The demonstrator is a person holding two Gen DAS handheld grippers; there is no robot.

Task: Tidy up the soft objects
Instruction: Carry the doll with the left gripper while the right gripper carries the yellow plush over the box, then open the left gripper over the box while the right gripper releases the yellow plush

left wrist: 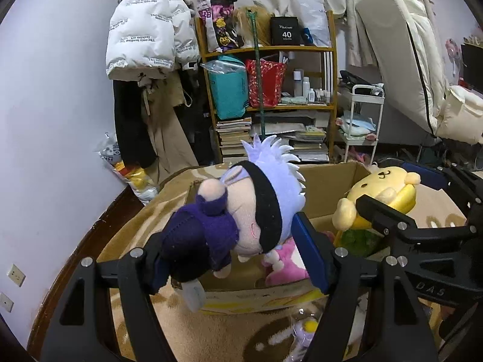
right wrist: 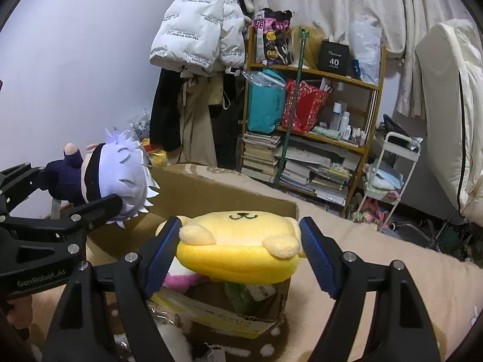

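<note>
Both grippers hold plushes over the open box (right wrist: 229, 199).

Risks: the left gripper (left wrist: 229, 241) grips the doll (left wrist: 241, 211) only by its dark torso. The heavy white-haired head overhangs the box's near-left corner, so the doll could tip out onto the blanket (left wrist: 211, 331). The right gripper (right wrist: 238, 250) pinches the yellow dog (right wrist: 238, 241) at its ends; soft stuffing may slip.

A pink plush (left wrist: 283, 265) already lies inside the box.
</note>
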